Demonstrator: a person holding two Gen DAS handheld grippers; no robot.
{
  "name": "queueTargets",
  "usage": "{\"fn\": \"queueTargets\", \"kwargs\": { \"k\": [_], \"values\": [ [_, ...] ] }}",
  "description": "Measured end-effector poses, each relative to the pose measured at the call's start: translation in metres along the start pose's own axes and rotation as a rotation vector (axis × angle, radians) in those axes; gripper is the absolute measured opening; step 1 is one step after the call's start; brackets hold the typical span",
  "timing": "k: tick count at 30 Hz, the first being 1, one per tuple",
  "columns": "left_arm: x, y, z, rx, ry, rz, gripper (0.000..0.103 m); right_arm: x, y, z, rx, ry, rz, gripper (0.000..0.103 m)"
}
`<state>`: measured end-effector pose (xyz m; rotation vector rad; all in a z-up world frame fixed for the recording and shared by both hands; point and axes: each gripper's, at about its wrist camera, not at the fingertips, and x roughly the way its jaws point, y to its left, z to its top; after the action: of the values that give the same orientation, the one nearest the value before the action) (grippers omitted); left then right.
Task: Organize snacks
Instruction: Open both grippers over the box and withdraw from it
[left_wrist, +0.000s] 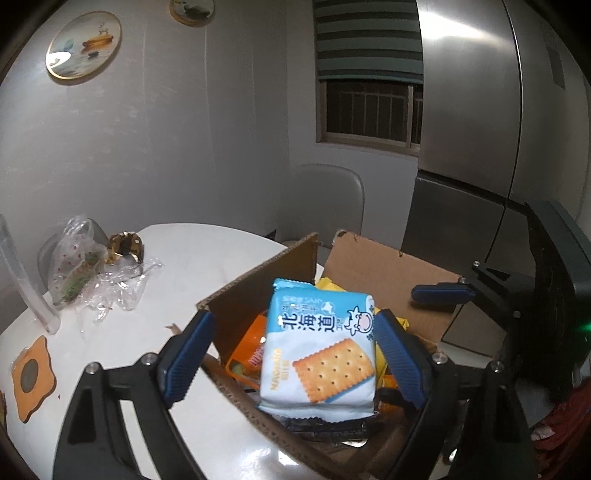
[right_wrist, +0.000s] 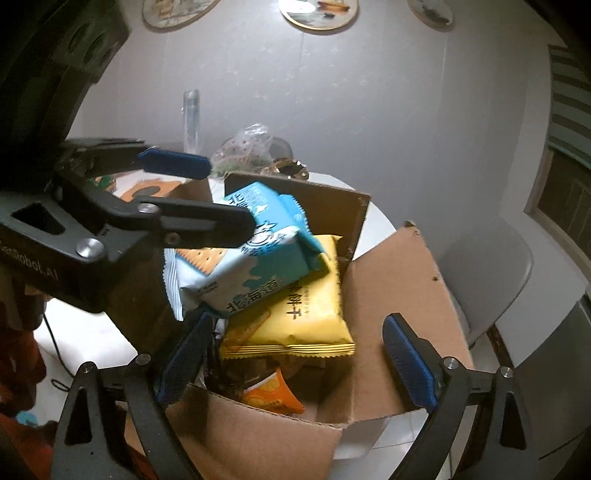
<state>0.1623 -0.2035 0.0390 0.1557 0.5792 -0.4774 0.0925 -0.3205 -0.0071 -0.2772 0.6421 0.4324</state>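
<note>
Blue-padded fingers (left_wrist: 186, 354) of the left tool (left_wrist: 291, 354) stand spread on either side of a blue cracker pack (left_wrist: 319, 354); the pads look clear of the pack, though its right edge lies close to the right pad, so the tool is open with the pack between its jaws. In the right wrist view the right tool (right_wrist: 295, 360) is open too, with nothing pressed between its pads; it hovers over the open cardboard box (right_wrist: 391, 295). The blue pack (right_wrist: 251, 262) sits tilted on top of the pile in the box, leaning on a yellow pack (right_wrist: 306, 317) beneath it. An orange packet (right_wrist: 271, 397) lies lower in the box, near its front wall. The box flaps stand up and out. The box rests on a white table (left_wrist: 207, 258). On the table's far left side are a clear plastic bag (left_wrist: 77, 262) and crumpled gold foil (left_wrist: 125, 247), just beside each other, and an orange coaster (left_wrist: 33, 376) lies nearer the edge. A grey chair (left_wrist: 332, 199) stands behind the table by the wall.
</note>
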Motion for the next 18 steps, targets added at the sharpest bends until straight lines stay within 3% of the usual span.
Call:
{"fn": "queueTargets", "kwargs": {
  "k": [2,4,13,17,18],
  "values": [
    [-0.006,0.002,-0.001,-0.01,-0.014,0.014,0.088,-0.003,-0.003,0.001,0.019,-0.004,0.007,0.093],
    [-0.013,0.005,-0.001,-0.026,-0.037,0.02,0.099,-0.008,-0.004,0.001,0.022,-0.011,0.015,0.093],
    [-0.063,0.022,-0.006,-0.098,-0.152,0.067,0.102,-0.029,0.0,0.012,0.041,-0.081,0.012,0.093],
    [-0.09,0.027,-0.019,-0.13,-0.211,0.147,0.102,-0.042,0.008,0.018,0.043,-0.153,0.008,0.094],
    [-0.095,0.028,-0.022,-0.137,-0.218,0.173,0.102,-0.039,0.015,0.024,0.044,-0.181,0.011,0.099]
  ]
}}
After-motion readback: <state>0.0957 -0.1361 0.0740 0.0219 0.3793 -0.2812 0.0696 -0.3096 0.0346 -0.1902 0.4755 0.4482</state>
